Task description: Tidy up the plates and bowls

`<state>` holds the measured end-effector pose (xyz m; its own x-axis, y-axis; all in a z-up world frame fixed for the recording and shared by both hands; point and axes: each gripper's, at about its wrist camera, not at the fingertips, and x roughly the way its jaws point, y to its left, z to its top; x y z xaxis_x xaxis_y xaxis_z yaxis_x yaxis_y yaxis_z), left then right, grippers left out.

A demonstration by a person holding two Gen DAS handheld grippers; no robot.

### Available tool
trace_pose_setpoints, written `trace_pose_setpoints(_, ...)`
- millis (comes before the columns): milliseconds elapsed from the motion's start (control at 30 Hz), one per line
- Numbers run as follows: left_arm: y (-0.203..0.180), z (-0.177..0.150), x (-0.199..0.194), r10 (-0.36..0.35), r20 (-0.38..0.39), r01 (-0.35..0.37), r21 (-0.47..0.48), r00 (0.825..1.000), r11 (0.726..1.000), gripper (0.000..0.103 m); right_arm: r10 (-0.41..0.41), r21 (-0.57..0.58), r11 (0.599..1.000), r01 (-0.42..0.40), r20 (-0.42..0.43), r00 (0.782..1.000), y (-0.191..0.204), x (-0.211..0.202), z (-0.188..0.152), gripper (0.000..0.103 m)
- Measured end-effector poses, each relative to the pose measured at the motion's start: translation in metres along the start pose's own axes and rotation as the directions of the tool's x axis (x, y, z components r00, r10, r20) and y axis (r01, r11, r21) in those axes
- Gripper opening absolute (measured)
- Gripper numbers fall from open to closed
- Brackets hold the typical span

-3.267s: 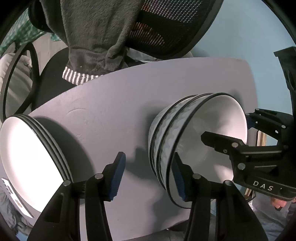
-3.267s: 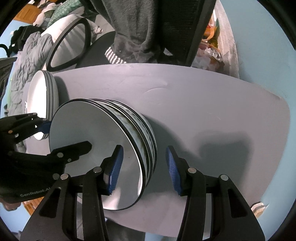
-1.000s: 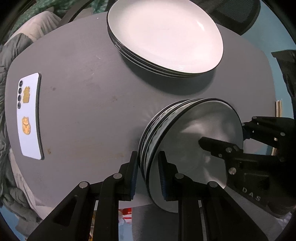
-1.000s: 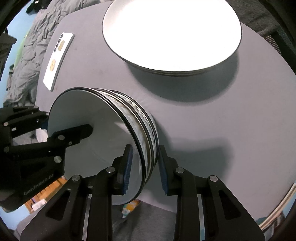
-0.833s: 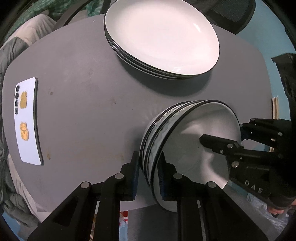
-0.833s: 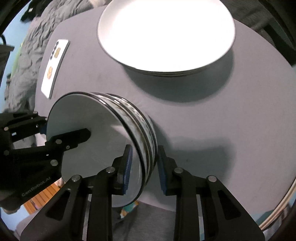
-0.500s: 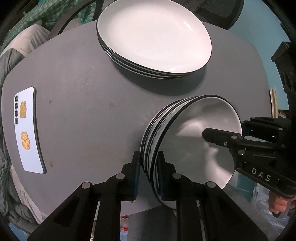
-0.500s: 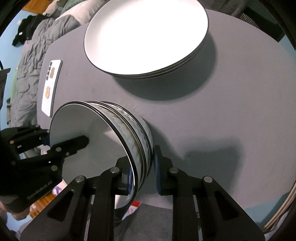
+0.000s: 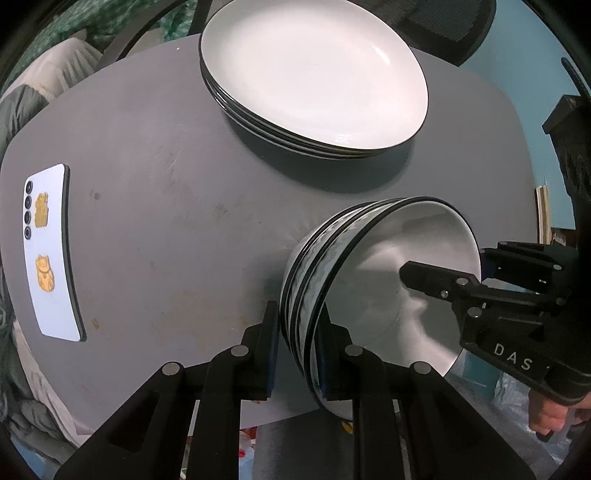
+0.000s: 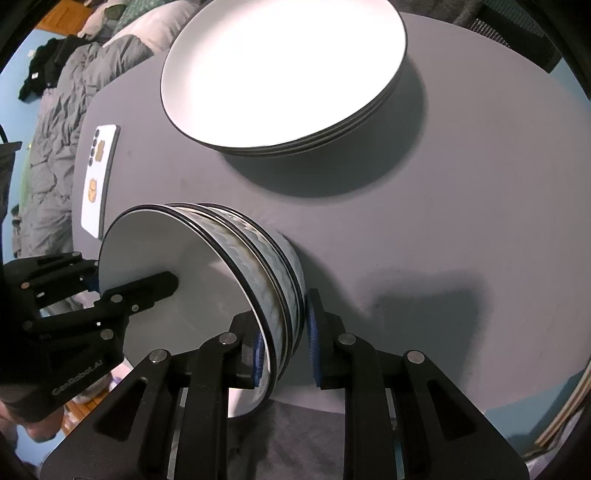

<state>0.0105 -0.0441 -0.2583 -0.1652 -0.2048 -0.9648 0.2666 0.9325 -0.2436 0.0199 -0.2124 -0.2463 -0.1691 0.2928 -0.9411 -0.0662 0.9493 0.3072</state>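
The left gripper (image 9: 298,345) has its fingers (image 9: 269,347) pinching the near rim of the bowls (image 9: 388,280), one finger outside the stack wall and the other inside the top bowl. The right gripper (image 10: 284,334) does the same from the opposite side, its fingers (image 10: 313,334) clamping the rim there, one pad outside and one inside. Each gripper shows in the other's view, reaching over the far rim into the white inside of the top bowl.

The bowls are nested in one stack, white inside with black rims and a pale wavy pattern outside. From these views it cannot be told whether the stack rests on the desk (image 9: 159,192) or is just above it; it is at the desk's near edge.

Ahead of both sets of fingers lies a stack of plates (image 9: 314,74), white with black rims, flat on the desk and apart from the bowls.

Well to the left of the left fingers, a phone (image 9: 50,251) lies face down on the desk, with gold stickers on its back. Beyond the desk are a chair (image 9: 454,26) and bedding (image 10: 51,122).
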Motion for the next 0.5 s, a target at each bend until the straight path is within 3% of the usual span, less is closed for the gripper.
trace_pose_setpoints(333,0.000,-0.001,-0.002,0.010,-0.007,-0.011,-0.037,1.000,0.999,0.016,-0.018,0.009,1.000,0.019,-0.008,1.000,0.005,0.003,0.002,0.020)
trace_pose_setpoints(500,0.011,-0.002,0.005,0.015,-0.023,-0.016,-0.046,1.000,0.999,0.015,0.026,0.023,0.999,-0.026,-0.026,0.999,0.004,0.003,0.001,0.018)
